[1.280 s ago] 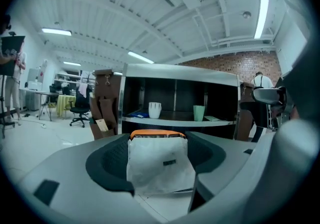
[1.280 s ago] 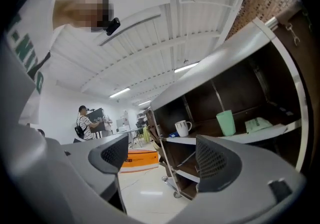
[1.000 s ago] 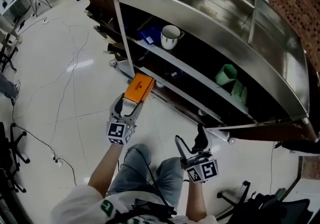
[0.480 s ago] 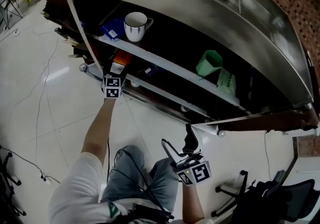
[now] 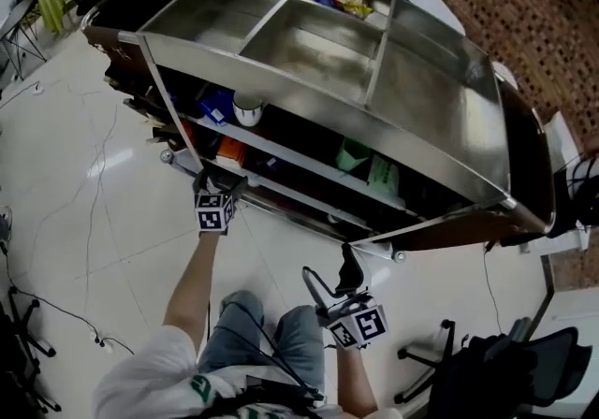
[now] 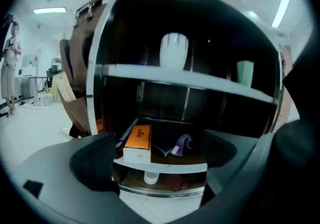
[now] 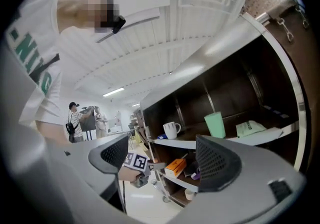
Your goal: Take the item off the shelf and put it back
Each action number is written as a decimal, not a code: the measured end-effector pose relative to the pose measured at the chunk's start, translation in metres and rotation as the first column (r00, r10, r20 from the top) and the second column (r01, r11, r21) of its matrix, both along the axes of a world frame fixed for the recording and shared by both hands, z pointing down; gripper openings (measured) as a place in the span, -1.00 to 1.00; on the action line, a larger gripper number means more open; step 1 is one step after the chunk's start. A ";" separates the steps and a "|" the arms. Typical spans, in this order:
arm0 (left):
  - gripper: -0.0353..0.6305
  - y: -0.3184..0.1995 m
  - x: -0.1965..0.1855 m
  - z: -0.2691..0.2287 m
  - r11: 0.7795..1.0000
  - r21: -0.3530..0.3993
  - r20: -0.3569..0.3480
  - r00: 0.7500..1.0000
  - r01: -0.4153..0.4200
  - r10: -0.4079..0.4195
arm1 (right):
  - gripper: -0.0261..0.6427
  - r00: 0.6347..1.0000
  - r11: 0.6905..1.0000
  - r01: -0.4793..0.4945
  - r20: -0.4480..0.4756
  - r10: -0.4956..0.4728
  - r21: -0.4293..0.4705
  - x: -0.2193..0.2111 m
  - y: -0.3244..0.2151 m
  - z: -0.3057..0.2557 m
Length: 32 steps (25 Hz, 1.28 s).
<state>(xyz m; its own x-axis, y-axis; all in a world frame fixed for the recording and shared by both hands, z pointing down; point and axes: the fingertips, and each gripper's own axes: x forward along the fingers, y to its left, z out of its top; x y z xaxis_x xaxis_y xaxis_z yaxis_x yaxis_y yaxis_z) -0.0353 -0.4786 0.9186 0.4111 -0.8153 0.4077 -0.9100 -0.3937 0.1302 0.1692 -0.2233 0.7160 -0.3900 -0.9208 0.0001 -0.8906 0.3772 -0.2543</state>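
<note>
The orange box (image 5: 231,151) lies flat on the lower shelf at the left end of the steel shelf unit (image 5: 440,118). In the left gripper view the orange box (image 6: 138,138) rests on the shelf board just ahead of the jaws, apart from both pads. My left gripper (image 5: 219,189) is at the shelf's front edge. Its jaws are opening, and the left gripper (image 6: 160,164) has nothing between them. My right gripper (image 5: 332,269) hangs low in front of the person's legs. The right gripper (image 7: 165,160) is open and empty.
A white mug (image 5: 248,111) and a blue item (image 5: 216,105) stand on the shelf above the box. A green cup (image 5: 353,154) and a green packet (image 5: 382,174) are further right. A purple item (image 6: 182,143) lies beside the box. Cables (image 5: 56,263) trail over the floor, and people (image 7: 85,118) stand far off.
The left gripper carried the orange box from in front of the unit onto the lower shelf, then let go of it and spread its jaws. The right gripper stayed low.
</note>
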 end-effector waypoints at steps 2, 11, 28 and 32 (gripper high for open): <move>0.66 0.041 0.000 -0.040 0.998 0.034 0.000 0.999 -0.051 0.051 | 0.36 1.000 1.000 0.009 0.014 -0.009 -0.006 -0.006 0.002 -0.040; 0.60 0.180 -0.005 -0.322 0.950 0.273 -0.054 0.984 -0.150 0.171 | 0.36 1.000 0.992 0.014 -0.007 -0.013 0.127 -0.021 0.025 -0.243; 0.59 0.304 -0.014 -0.459 0.836 0.488 -0.020 0.954 -0.252 0.299 | 0.18 0.967 0.970 -0.047 -0.231 0.103 0.239 -0.008 0.088 -0.312; 0.59 0.306 -0.005 -0.470 0.820 0.514 -0.036 0.949 -0.252 0.314 | 0.18 0.973 0.967 -0.057 -0.204 0.110 0.247 -0.003 0.091 -0.315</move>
<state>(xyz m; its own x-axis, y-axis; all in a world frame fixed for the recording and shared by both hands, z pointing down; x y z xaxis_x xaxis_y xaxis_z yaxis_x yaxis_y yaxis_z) -0.0399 -0.1722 0.4485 0.6734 -0.7344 -0.0847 -0.7391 -0.6711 -0.0581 0.1666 -0.1322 0.4012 -0.3267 -0.9335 -0.1479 -0.9450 0.3254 0.0339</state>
